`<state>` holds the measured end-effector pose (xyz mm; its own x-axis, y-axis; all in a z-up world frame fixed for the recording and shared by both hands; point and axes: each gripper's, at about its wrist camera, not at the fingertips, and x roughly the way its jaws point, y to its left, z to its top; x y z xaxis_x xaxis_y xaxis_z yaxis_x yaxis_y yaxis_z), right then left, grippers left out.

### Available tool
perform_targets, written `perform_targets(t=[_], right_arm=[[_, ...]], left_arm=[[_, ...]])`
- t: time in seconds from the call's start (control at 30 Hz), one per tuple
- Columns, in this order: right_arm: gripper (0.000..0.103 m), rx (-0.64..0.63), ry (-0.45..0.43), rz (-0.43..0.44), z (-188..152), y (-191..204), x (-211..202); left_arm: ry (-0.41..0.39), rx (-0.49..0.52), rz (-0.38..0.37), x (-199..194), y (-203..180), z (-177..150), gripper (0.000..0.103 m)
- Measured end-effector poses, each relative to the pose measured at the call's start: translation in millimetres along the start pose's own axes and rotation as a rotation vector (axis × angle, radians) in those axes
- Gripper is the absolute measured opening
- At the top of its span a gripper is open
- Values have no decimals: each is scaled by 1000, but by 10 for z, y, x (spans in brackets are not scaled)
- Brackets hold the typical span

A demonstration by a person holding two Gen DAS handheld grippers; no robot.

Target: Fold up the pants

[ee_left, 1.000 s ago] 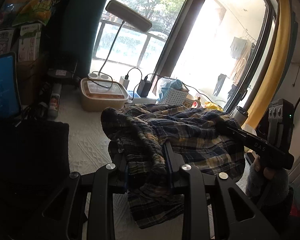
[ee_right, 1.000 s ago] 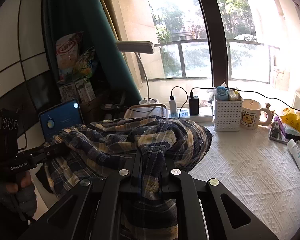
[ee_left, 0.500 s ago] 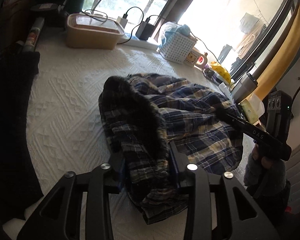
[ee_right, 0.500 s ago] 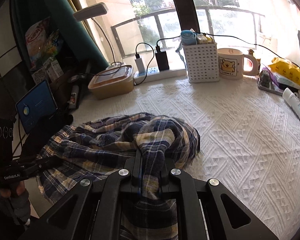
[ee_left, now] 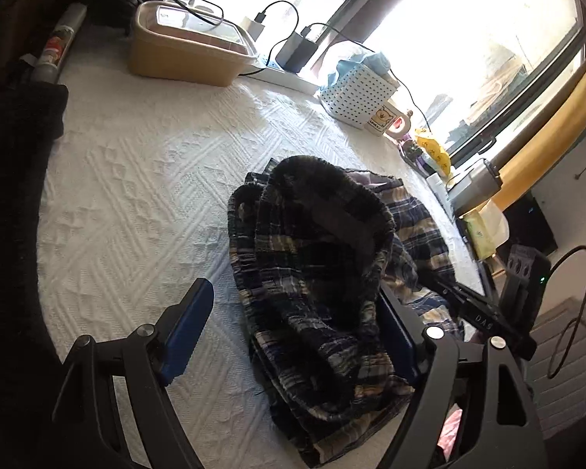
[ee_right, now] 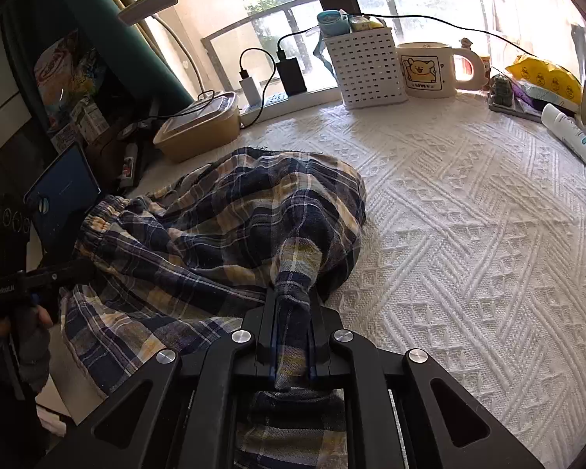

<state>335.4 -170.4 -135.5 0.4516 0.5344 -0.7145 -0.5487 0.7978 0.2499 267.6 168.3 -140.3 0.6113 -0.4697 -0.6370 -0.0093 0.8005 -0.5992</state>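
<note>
the plaid pants (ee_right: pixel 230 226) lie bunched in a heap on the white textured cover of the table (ee_right: pixel 468 234), toward its near edge, with part of the cloth hanging over that edge. nothing is flat or squared up yet, so by my reading the fold proper has not begun and this is a set-down for arranging.

the left claw (ee_left: pixel 293 336) is opening, its blue-padded fingers (ee_left: pixel 187 324) spread wide. the gathered waistband end of the pants sits between them; the left pad stands clear of the cloth, while the right one is just beside or touching it (the fabric hides that side, so i cannot tell which). it looks like a release, letting that end rest on the table.

the right claw (ee_right: pixel 292 336) is clamped nearly closed on a twisted wad of plaid fabric, which runs up from between its fingers into the heap. holding this end while the other is freed probably keeps the garment from sliding off the edge.

the white basket (ee_right: pixel 365 66), bear mug (ee_right: pixel 426 70) and lidded tan box (ee_right: pixel 199 129) stand along the window, well apart from the pants, leaving room to spread them.
</note>
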Motion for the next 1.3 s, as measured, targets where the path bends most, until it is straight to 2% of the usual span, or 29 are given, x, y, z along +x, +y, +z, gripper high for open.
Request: perform_targets(t=[0.1, 0.23, 0.4, 0.47, 0.67, 0.8, 0.93, 0.97, 1.03, 1.07, 1.1, 1.2, 1.3], right_arm=[[10, 4, 10, 3, -4, -24, -3], [10, 1, 22, -3, 0, -25, 18], [10, 4, 34, -10, 1, -30, 38], [10, 2, 41, -16, 4, -31, 47], [10, -10, 52, -25, 21, -12, 61], [10, -7, 57, -13, 40, -26, 53], [12, -4, 53, 9, 83, -43, 15], [16, -9, 55, 8, 106, -44, 3], [38, -21, 51, -12, 162, -52, -38], [66, -19, 39, -11, 198, -64, -71], [82, -12, 21, -2, 239, -86, -116], [83, -3, -7, 12, 362, -152, -188], [82, 12, 6, 20, 430, -235, -105]], left_arm=[[-2, 4, -24, -69, -32, -12, 81], [11, -7, -14, -69, -13, -6, 81], [-78, -52, -42, -314, 48, 90, 81], [-100, -62, -51, -353, 61, 130, 85], [33, -66, -53, 92, 33, 72, 85], [49, -77, -66, 210, 42, 53, 86], [74, -61, -72, 304, 8, 48, 94], [80, -48, -72, 317, -21, 47, 96], [92, -33, -82, 321, -35, 48, 96], [96, -36, -80, 320, -34, 49, 97], [93, -41, -79, 302, -29, 50, 97], [64, -18, -41, 173, -66, 48, 97], [59, 13, -32, 91, -157, 31, 97]])
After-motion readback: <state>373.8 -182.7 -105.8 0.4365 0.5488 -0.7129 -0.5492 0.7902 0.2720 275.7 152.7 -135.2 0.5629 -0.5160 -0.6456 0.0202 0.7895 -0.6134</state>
